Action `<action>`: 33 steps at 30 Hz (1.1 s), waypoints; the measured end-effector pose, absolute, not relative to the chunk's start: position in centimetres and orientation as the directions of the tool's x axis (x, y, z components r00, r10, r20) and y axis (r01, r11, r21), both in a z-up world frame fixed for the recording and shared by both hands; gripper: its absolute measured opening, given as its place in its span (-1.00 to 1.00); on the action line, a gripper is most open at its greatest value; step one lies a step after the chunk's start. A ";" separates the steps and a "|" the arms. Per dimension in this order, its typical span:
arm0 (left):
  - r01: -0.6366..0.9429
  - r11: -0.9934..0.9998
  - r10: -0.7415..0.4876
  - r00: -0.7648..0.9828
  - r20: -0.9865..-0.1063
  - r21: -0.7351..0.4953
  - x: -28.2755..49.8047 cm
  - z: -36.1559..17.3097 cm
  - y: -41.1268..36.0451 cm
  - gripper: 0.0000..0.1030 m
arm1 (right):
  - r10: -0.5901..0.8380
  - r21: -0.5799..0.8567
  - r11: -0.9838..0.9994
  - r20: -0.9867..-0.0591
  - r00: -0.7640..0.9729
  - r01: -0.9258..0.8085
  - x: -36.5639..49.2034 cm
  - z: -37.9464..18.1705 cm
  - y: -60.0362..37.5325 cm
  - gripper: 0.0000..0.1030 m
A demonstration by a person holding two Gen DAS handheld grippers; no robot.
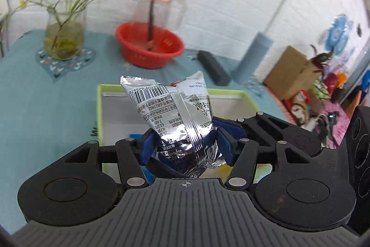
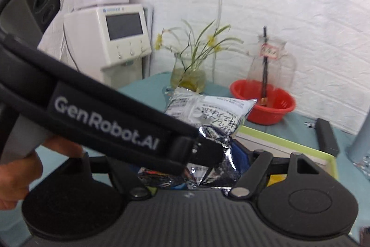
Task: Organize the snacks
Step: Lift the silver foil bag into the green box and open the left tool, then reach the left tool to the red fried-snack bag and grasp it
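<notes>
The silver snack packet [image 1: 178,112] stands upright, its lower end pinched between the left gripper's [image 1: 185,145] blue fingers [image 1: 148,145], above the green-rimmed box [image 1: 99,108]. The right gripper's [image 2: 192,168] fingers are hidden behind the left gripper; I cannot tell their grip. Beyond the box: red basin [image 1: 150,48], flower vase [image 1: 63,38].

At the back of your table [image 1: 46,94] — under a teal cloth — a glass vase [image 1: 63,38] of yellow-flowered stems stands on a heart-shaped mat [image 1: 67,63]. Beside it you see a red plastic basin [image 1: 149,46] holding a clear glass pitcher [image 1: 159,6]. A cardboard box [image 1: 292,73] sits on the floor; a white machine with a screen [image 2: 115,36] stands off the table's far corner.
</notes>
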State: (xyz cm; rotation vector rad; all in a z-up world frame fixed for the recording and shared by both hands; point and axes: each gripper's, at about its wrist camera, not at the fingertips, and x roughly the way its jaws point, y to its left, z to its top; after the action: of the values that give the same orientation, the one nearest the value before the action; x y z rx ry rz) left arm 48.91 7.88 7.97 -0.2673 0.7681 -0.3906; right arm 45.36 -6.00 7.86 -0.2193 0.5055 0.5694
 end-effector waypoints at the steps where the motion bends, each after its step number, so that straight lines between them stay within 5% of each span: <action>1: 0.234 0.901 -0.425 0.646 -0.634 -0.366 49.8 7.3 8.2 -0.21 | 0.455 -0.063 0.820 -0.532 0.714 -0.570 46.2 7.4 -5.2 0.48; 7: 0.206 0.917 -0.390 0.646 -0.656 -0.343 51.2 5.6 9.2 -0.12 | 0.453 -0.033 0.811 -0.596 0.663 -0.584 49.0 5.4 -3.7 0.69; 9: 0.200 0.922 -0.375 0.672 -0.638 -0.331 50.0 6.3 9.2 0.17 | 0.466 -0.022 0.811 -0.579 0.669 -0.584 48.0 5.9 -4.1 0.72; 12: 0.202 0.944 -0.321 0.750 -0.578 -0.261 46.4 8.3 9.0 0.31 | 0.461 -0.057 0.823 -0.515 0.723 -0.565 44.8 7.5 -5.6 0.80; 20: 0.222 0.956 -0.289 0.821 -0.493 -0.189 36.3 10.4 7.0 0.47 | 0.461 0.005 0.862 -0.428 0.777 -0.508 34.5 9.6 -12.1 0.81; 33: 0.175 0.938 -0.306 0.825 -0.474 -0.301 29.9 9.0 5.9 0.63 | 0.431 0.124 0.894 -0.498 0.753 -0.430 26.4 3.3 -17.0 0.81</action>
State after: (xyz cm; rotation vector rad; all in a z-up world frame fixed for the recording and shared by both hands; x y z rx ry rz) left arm 29.87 5.89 9.00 -0.2501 0.5431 -0.2582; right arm 26.41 -17.03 3.31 0.0022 0.5436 0.4698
